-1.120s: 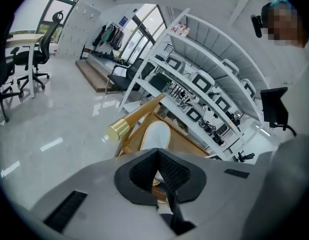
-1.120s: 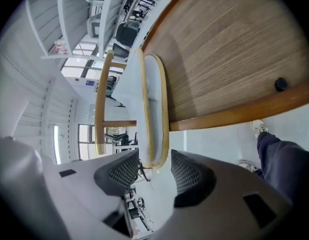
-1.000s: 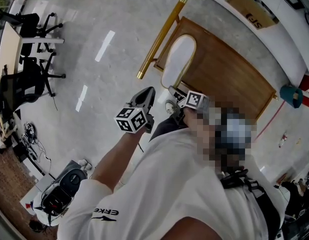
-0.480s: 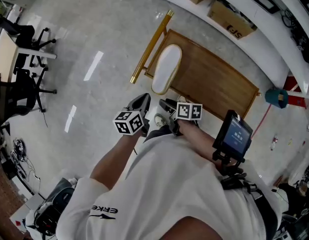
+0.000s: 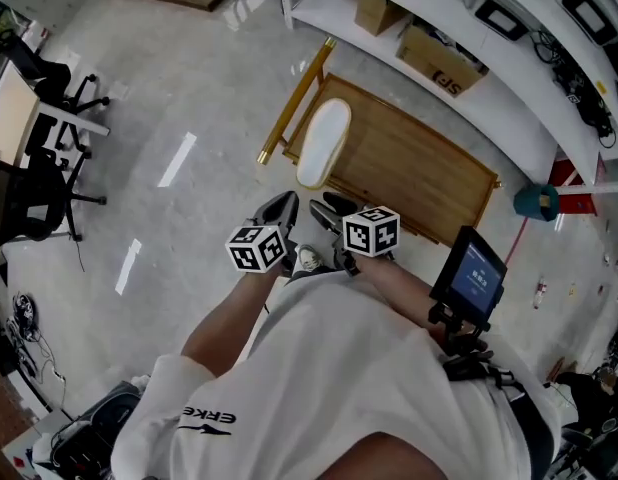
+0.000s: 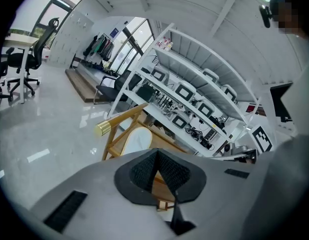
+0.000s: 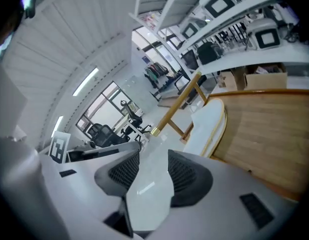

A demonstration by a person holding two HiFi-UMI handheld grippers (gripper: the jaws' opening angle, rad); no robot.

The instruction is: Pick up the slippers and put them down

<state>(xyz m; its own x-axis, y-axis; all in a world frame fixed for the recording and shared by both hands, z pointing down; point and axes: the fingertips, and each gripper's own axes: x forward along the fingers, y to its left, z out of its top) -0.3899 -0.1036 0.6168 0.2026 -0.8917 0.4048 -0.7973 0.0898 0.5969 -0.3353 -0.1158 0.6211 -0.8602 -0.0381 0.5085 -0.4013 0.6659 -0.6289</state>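
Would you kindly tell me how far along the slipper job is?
Nothing looks done: no slipper is identifiable in any view. Nothing is in hand: left claw is shut and empty, right claw open and empty. The whole pick-up and put-down remains.

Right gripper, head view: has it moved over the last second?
Yes. The right gripper has drawn back from the white seat: the gap between them has grown, downward in the picture.

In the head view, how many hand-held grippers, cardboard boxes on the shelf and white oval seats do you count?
Hand-held grippers, left and right: 2
Cardboard boxes: 2
White oval seat: 1
Total: 5
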